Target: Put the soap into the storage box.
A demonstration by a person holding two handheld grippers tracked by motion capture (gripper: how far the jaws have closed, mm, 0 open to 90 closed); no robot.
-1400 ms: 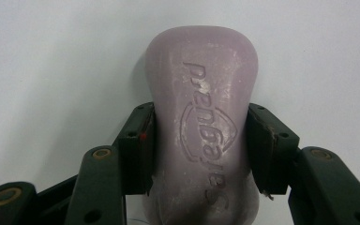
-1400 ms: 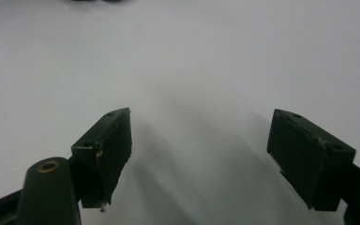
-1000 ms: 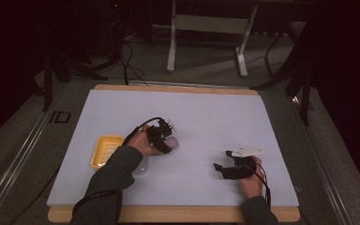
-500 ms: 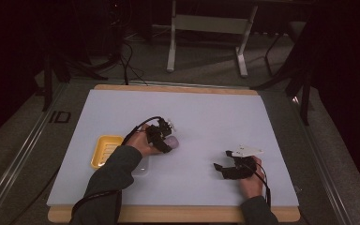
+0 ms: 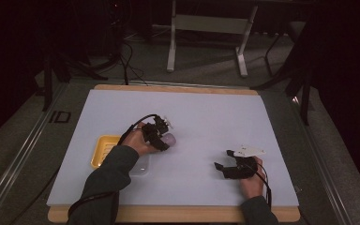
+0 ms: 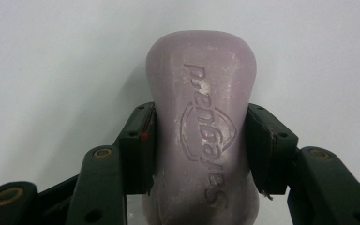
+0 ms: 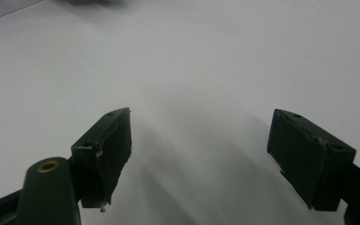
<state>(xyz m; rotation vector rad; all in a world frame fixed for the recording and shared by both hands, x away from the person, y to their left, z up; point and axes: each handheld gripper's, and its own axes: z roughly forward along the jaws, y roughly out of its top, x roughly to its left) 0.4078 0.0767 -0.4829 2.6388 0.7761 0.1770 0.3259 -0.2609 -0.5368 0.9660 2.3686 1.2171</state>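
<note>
High view: 1 white sheet (image 5: 201,112) covers the wooden table (image 5: 168,214), and 2 forearms enter from 6 o'clock. The left gripper (image 5: 161,140) sits a little to 9 o'clock of the sheet's middle, with 1 pale purple bar of soap (image 5: 168,138) showing at its tip, toward 3 o'clock of the hand. 1 yellow soap dish (image 5: 104,151) lies at 9 o'clock of that gripper, partly behind the sleeve, and 1 clear lid (image 5: 141,167) lies flat at the dish's 3 o'clock side, under the forearm. The right gripper (image 5: 221,166) rests toward 5 o'clock of the sheet, well apart from the soap, its tips pointing to 9 o'clock and 1 grey plate on top

Left gripper view: 2 black jaws rise from 6 o'clock and pinch the bar of soap (image 6: 201,112) across its narrow waist, 1 pad pressed on each long side. The bar runs from 6 to 12 o'clock, its rounded end past the pads at 12 o'clock, with 1 embossed logo and lettering on the upper face. Bare white sheet (image 6: 51,56) lies behind it

Right gripper view: the right gripper (image 7: 199,140) has its 2 jaws spread wide, 1 at 8 o'clock and 1 at 4 o'clock, with white sheet (image 7: 197,65) between them and their shadows falling on it
</note>
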